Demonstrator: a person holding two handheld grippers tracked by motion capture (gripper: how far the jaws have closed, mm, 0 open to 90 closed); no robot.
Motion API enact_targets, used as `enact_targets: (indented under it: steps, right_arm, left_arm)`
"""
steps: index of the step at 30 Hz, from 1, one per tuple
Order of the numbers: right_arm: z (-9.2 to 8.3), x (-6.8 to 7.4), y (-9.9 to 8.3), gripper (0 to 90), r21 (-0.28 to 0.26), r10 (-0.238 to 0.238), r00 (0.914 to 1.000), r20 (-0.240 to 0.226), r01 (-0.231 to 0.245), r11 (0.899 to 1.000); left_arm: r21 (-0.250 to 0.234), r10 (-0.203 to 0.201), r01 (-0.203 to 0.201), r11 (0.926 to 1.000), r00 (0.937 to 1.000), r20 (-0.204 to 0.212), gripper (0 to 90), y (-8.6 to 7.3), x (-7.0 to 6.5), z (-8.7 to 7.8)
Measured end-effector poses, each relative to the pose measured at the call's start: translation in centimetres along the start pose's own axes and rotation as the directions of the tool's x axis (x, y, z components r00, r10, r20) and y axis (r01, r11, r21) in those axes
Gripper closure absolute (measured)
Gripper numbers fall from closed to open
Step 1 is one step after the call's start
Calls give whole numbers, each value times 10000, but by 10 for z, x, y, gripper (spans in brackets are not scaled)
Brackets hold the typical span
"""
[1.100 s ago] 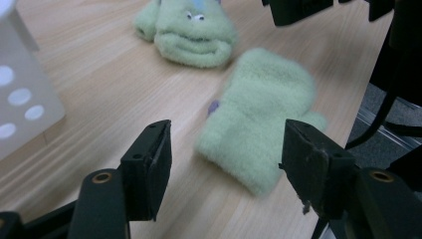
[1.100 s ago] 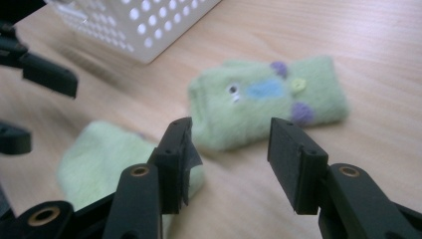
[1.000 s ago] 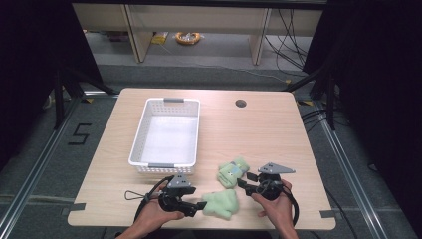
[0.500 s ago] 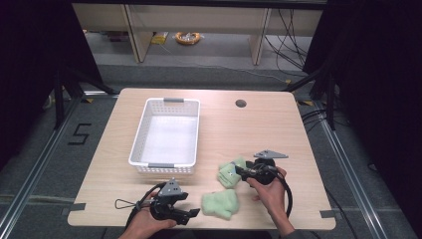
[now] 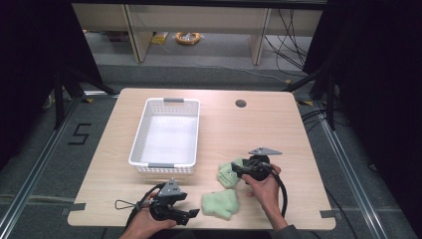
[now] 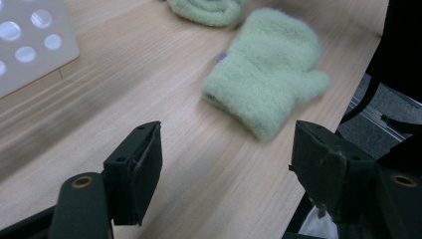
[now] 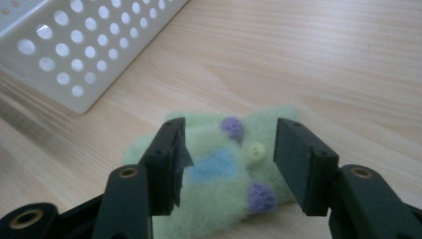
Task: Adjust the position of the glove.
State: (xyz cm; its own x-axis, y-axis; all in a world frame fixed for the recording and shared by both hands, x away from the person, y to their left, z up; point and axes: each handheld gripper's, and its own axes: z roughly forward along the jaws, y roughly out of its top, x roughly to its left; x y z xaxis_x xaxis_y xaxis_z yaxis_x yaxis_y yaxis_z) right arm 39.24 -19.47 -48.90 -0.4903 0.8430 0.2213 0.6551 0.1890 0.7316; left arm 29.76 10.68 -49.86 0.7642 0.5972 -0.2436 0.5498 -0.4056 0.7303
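Observation:
Two fuzzy pale-green mittens lie near the table's front edge. The plain mitten [image 5: 219, 204] [image 6: 266, 79] lies flat just ahead of my left gripper [image 5: 191, 214] [image 6: 226, 149]. Its jaws have just been opening and hold nothing, with bare wood between them. The other mitten [image 5: 226, 177] [image 7: 219, 199], bunched up, carries purple and blue patches and a pale button. My right gripper [image 5: 235, 172] [image 7: 229, 159] hovers over it, open, one jaw on each side and the pads clear of the fabric. The left gripper view catches this mitten's edge [image 6: 206, 10] at the top.
A white perforated basket [image 5: 139, 144] [image 7: 84, 50] [image 6: 30, 40] stands just behind the mittens on the left half of the wooden table [image 5: 249, 129]. A round cable hole [image 5: 241, 103] sits at the back. The table's front edge runs close under both hands.
My left gripper has drawn back to the left, away from the plain mitten, which stays on the table. My right gripper has moved left and forward over the patched mitten.

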Motion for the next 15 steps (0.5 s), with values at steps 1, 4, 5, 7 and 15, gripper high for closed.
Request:
enact_targets:
  steps: [1,4,5,7,15]
  right_arm:
    - [0,0,0,472,59,19,10000,0,-19,10000]
    - [3,1,0,474,248,6,9999,112,-9,9997]
    - [4,1,-1,481,287,-1,10000,96,-2,9996]
    - [7,4,-1,487,536,130,9998,176,-140,9985]
    - [17,8,-5,577,1057,-268,9993,257,239,9941]
  left_arm:
    - [-33,-173,173,9998,9998,17,279,-1,-1,1]
    - [124,46,-46,9999,10000,14,279,-1,0,1]
    - [136,116,-115,9998,9999,-86,279,-1,0,1]
    - [134,175,-175,9998,9998,-20,279,0,1,0]
    - [39,51,-51,10000,10000,24,279,0,1,0]
